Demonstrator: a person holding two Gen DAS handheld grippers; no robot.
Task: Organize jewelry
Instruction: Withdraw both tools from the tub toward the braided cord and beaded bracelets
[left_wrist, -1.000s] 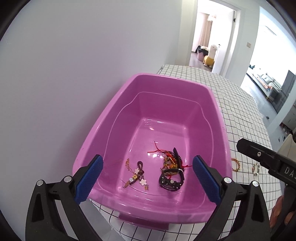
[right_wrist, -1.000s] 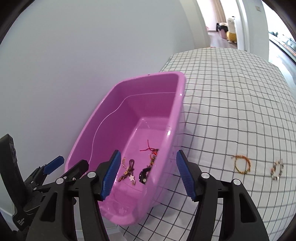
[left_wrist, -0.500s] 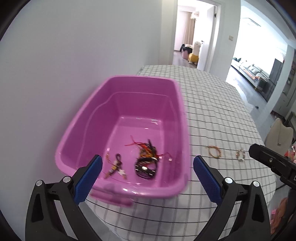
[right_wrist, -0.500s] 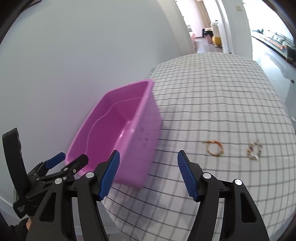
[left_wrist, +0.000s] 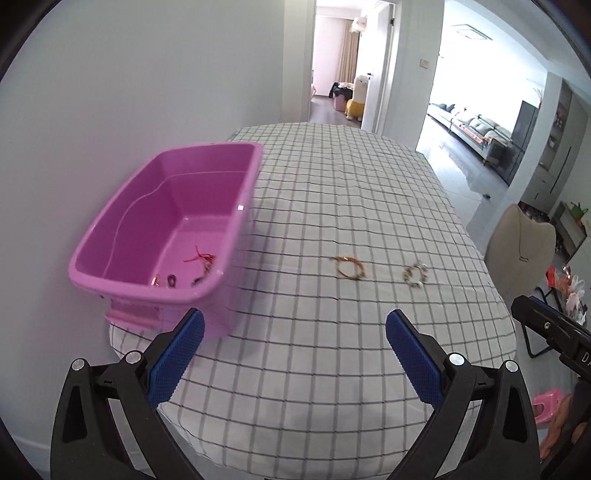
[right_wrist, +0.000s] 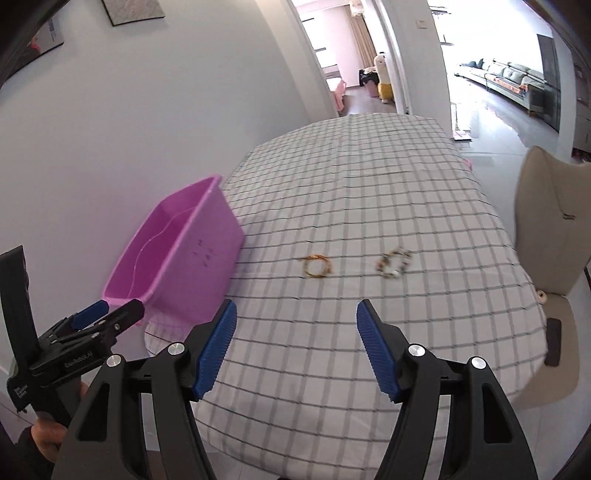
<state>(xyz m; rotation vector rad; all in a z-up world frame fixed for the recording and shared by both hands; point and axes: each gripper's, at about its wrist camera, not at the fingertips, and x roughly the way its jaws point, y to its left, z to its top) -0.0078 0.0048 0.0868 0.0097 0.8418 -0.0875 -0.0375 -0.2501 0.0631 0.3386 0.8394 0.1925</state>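
Currently both grippers hover over the near edge of the checked-cloth table (left_wrist: 332, 206). Left gripper (left_wrist: 293, 349) jaws wide apart, nothing between. Right gripper (right_wrist: 295, 339) jaws opening, nothing between. Pink plastic tub (left_wrist: 110, 236) at the table's left edge by the wall, tangled jewelry pieces (left_wrist: 201, 264) inside. Gold wire bracelet (left_wrist: 349, 267) and pale beaded bracelet (left_wrist: 415, 275) lie side by side, apart, mid-table right of the tub.
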